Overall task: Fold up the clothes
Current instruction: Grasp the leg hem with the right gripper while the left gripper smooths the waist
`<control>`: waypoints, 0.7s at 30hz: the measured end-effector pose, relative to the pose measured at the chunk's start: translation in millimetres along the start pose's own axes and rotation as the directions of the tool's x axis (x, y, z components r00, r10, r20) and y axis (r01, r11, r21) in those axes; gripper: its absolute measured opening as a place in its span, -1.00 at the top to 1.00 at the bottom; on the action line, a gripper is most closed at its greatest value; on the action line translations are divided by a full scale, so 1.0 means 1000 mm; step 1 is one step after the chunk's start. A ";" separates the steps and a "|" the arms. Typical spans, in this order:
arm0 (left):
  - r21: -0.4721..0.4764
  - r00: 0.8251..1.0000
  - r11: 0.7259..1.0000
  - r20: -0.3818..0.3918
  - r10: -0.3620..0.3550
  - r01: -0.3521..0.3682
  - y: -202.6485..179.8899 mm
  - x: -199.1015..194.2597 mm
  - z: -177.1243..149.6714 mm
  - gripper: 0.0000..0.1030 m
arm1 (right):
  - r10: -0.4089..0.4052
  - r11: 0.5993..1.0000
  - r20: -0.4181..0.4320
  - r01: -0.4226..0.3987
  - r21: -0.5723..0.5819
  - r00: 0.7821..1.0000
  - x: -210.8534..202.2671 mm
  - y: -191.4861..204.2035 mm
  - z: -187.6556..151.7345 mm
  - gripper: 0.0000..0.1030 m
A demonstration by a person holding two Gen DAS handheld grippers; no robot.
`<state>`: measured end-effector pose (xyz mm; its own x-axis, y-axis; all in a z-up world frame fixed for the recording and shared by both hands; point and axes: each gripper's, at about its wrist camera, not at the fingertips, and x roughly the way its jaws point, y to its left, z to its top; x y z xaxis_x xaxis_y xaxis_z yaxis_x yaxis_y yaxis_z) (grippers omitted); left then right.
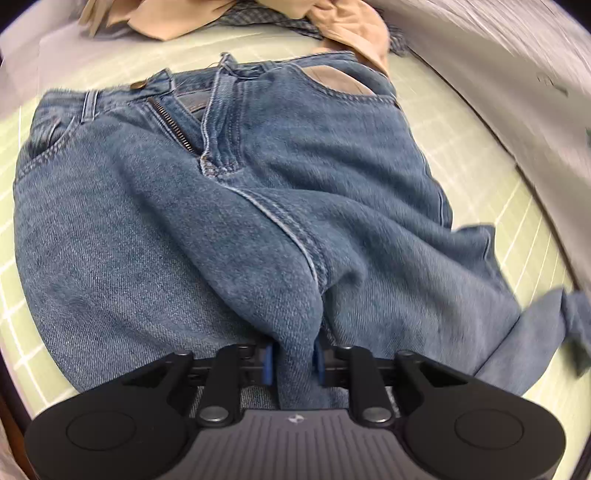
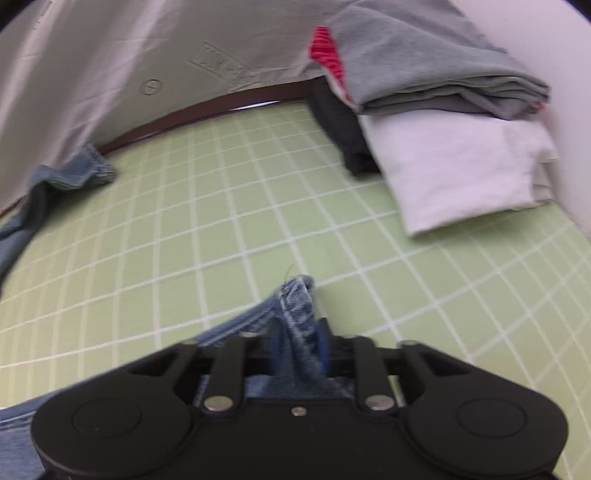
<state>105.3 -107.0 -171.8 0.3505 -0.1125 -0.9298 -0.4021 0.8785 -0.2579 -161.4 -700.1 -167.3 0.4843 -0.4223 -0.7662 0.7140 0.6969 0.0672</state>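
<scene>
A pair of blue jeans (image 1: 229, 221) lies spread on the green grid mat (image 1: 517, 206), waistband and open zipper at the far end. My left gripper (image 1: 294, 360) is shut on a raised fold of the denim near the crotch seam, blue pads pressed on both sides. In the right wrist view, my right gripper (image 2: 298, 345) is shut on the frayed hem of a jeans leg (image 2: 297, 306), lifted just off the mat (image 2: 221, 229). The other leg's hem (image 2: 79, 168) lies at the left by the mat's edge.
A tan garment (image 1: 347, 26) over a checked one lies beyond the waistband. A folded stack sits at the right: a grey item with red stripes (image 2: 424, 62) on a white one (image 2: 458, 166), a dark one (image 2: 343, 129) beside it. White cloth (image 2: 110, 66) hangs past the brown edge.
</scene>
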 end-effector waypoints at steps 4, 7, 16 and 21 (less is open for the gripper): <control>-0.083 0.996 0.993 0.008 -0.086 0.087 0.001 -0.005 0.015 0.76 | 0.039 0.999 0.047 -0.040 0.033 0.998 0.002 0.001 0.013 0.74; -0.075 0.984 0.982 0.061 -0.168 0.172 -0.005 -0.009 0.023 0.77 | 0.045 0.996 0.141 -0.055 0.071 0.989 -0.005 0.005 0.030 0.74; 0.120 0.987 0.983 0.056 -0.149 0.142 -0.031 -0.009 0.011 0.12 | -0.052 0.998 0.103 0.050 0.025 0.993 0.007 0.023 0.041 -0.08; 0.116 0.987 0.981 0.015 -0.161 0.158 -0.002 -0.023 -0.015 0.02 | -0.093 0.991 0.049 0.088 0.102 0.994 -0.018 0.008 -0.002 -0.31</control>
<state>85.8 -113.3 -153.7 0.4235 -0.2456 -0.8720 -0.2407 0.8975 -0.3697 -164.8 -685.8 -154.2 0.4399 -0.5134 -0.7368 0.8017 0.5942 0.0646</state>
